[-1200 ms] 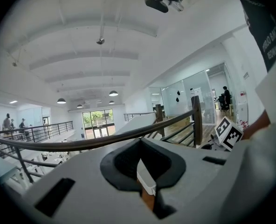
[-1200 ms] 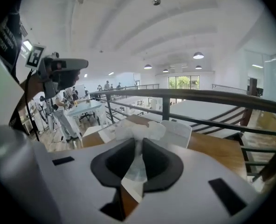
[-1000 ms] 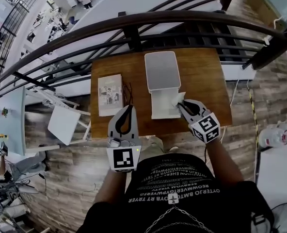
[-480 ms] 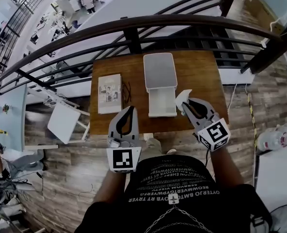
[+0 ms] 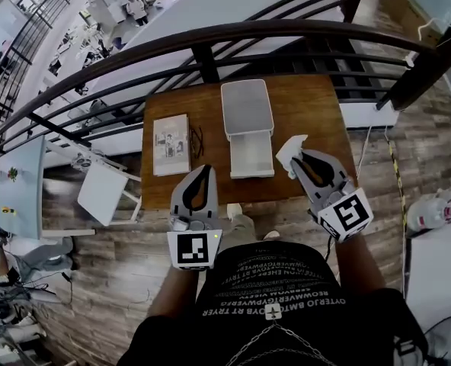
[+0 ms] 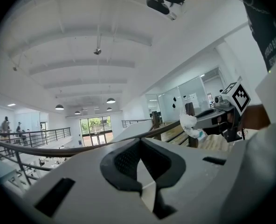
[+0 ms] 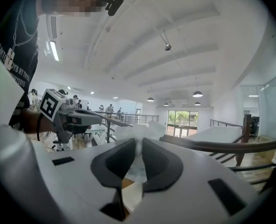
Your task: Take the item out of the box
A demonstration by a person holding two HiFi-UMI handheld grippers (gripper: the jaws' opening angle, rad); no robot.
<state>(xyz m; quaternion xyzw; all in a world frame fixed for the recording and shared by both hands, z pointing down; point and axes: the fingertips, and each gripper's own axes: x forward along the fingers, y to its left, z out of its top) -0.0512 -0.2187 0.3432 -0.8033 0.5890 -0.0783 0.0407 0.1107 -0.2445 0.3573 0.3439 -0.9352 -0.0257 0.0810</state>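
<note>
My right gripper (image 5: 296, 161) is clamped on the soft white item (image 5: 286, 151), with the box (image 5: 251, 156) to its left; I judge the thin pinch may slip and drop it.

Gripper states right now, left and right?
Left gripper: shut, empty.
Right gripper: shut on the white item.

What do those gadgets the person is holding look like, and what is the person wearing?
The left gripper and right gripper are light grey shells, each with two curved jaws lined in black pads and a white cube bearing black square markers at the rear. The person wears a black short-sleeved T-shirt with white lettering.
</note>
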